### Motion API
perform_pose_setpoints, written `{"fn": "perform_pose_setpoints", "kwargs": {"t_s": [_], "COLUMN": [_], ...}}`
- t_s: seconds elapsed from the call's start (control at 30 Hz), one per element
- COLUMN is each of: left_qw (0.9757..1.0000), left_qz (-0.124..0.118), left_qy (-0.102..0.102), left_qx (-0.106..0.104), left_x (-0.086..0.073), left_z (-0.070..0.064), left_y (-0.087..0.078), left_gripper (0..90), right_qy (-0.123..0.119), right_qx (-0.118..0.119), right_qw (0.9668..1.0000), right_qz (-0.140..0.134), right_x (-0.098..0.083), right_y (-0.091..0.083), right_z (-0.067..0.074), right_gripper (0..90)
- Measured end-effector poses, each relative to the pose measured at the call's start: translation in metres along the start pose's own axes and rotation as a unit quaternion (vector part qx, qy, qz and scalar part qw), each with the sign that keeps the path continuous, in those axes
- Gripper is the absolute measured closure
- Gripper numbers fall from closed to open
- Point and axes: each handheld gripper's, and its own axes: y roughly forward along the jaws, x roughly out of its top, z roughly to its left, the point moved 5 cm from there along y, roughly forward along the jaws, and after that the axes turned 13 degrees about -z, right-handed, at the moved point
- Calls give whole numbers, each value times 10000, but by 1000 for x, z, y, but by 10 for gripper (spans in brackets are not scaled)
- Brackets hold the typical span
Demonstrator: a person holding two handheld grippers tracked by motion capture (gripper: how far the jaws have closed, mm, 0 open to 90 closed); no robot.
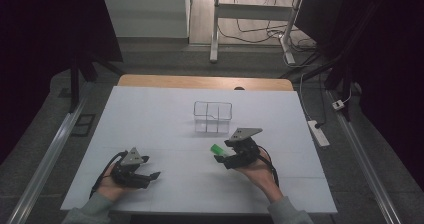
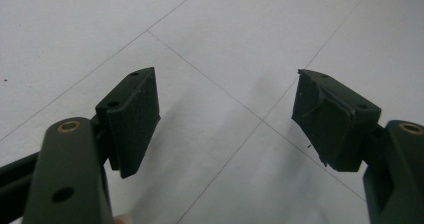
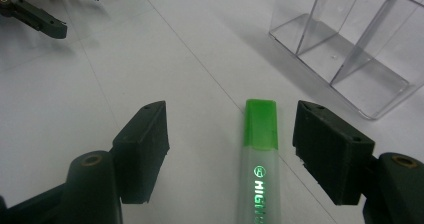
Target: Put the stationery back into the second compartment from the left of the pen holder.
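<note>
r tongs [image 3: 230, 149] open round green highlighter [image 3: 261, 149], maybe untouched

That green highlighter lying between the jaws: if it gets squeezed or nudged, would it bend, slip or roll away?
The green highlighter looks like a rigid plastic barrel, so it probably won't bend. Its frosted body seems smooth, so it might slip somewhat against the pads of the right hand-held gripper. The cap looks flattish rather than round, so it would likely slide on the white table rather than roll.

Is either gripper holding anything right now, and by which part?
Nothing held. The right gripper straddles the green highlighter, pads clear of it; the left gripper is open.
</note>
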Motion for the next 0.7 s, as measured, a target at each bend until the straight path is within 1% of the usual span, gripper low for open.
{"fn": "perform_pose_setpoints", "kwargs": {"t_s": [0.07,0.1,0.2,0.33,0.47,0.5,0.7], "left_qw": [10000,10000,10000,10000,9999,9999,9997], "left_qz": [10,15,15,37,89,99,205], "left_qy": [17,31,45,40,67,69,123], "left_qx": [-4,-5,-4,-22,-41,-47,-91], "left_x": [0,0,0,-1,-1,-1,-3], "left_z": [0,-1,-1,-1,-2,-2,-4], "left_y": [0,1,1,1,2,3,5], "left_gripper": [262,262,261,261,260,256,253], "right_qy": [-20,-70,-92,-68,-70,-39,-49], "right_qx": [5,-2,10,10,-79,-73,-14], "right_qw": [10000,9999,9998,9998,9996,9994,9993], "right_qz": [33,109,153,160,269,330,358], "right_x": [-1,-2,-3,-3,-5,-6,-7], "right_y": [1,4,6,6,9,10,12], "right_z": [0,1,3,3,2,2,4], "right_gripper": [299,299,300,302,307,315,315]}}
